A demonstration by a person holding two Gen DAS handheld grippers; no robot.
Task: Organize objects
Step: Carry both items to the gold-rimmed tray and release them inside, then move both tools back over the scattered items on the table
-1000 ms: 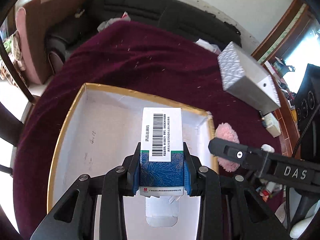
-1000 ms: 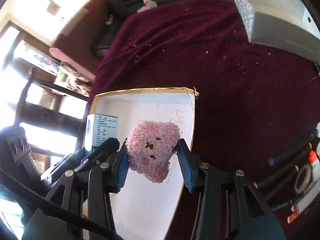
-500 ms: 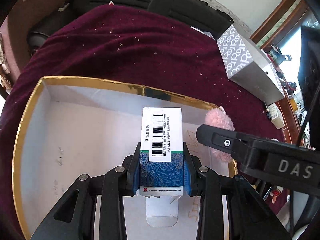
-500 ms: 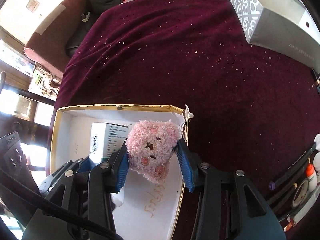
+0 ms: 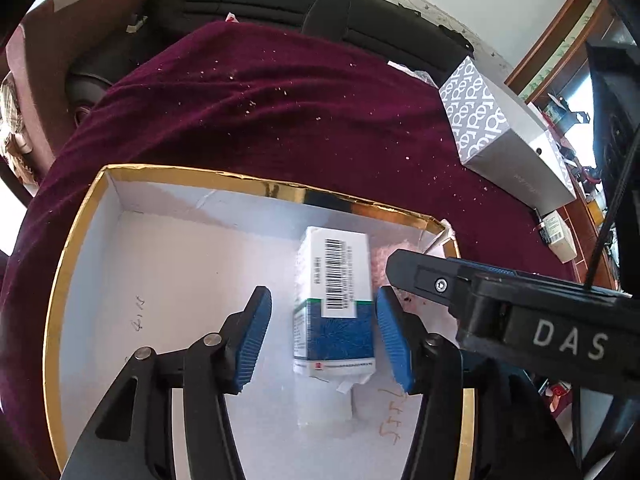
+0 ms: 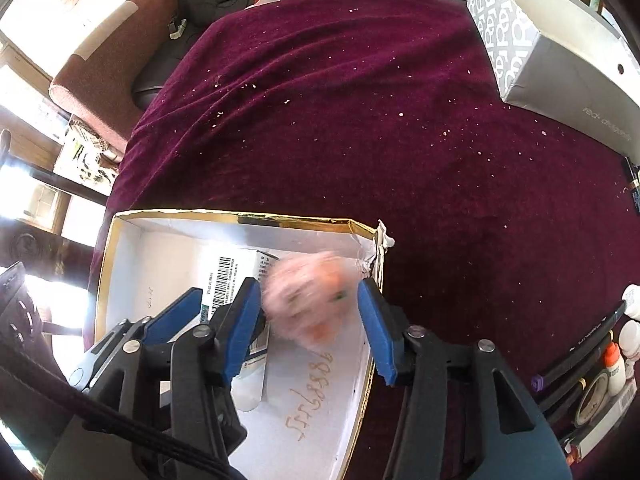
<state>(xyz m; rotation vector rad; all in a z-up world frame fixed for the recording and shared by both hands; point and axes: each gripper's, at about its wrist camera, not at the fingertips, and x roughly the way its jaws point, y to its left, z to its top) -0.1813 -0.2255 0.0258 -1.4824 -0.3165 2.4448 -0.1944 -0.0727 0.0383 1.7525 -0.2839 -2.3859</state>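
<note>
A white box with a gold rim (image 5: 276, 187) lies on the maroon cloth; it also shows in the right wrist view (image 6: 240, 214). A blue-and-white medicine carton (image 5: 334, 300) lies on the box floor between the open fingers of my left gripper (image 5: 323, 336), free of both pads; it also shows in the right wrist view (image 6: 224, 280). My right gripper (image 6: 308, 328) is open over the box's right side. The pink plush toy (image 6: 310, 300) is motion-blurred between its pads, loose from them. A sliver of the plush (image 5: 378, 258) shows behind the carton.
A grey patterned box (image 5: 504, 136) stands on the cloth at the back right, also in the right wrist view (image 6: 552, 52). Pens, tape and small bottles (image 6: 600, 364) lie at the right edge. A dark sofa (image 5: 304, 0) lies beyond the cloth.
Both grippers have opened. The left one let go of the medicine carton, which now lies in the box. The right one released the pink plush, which is dropping into the box.
</note>
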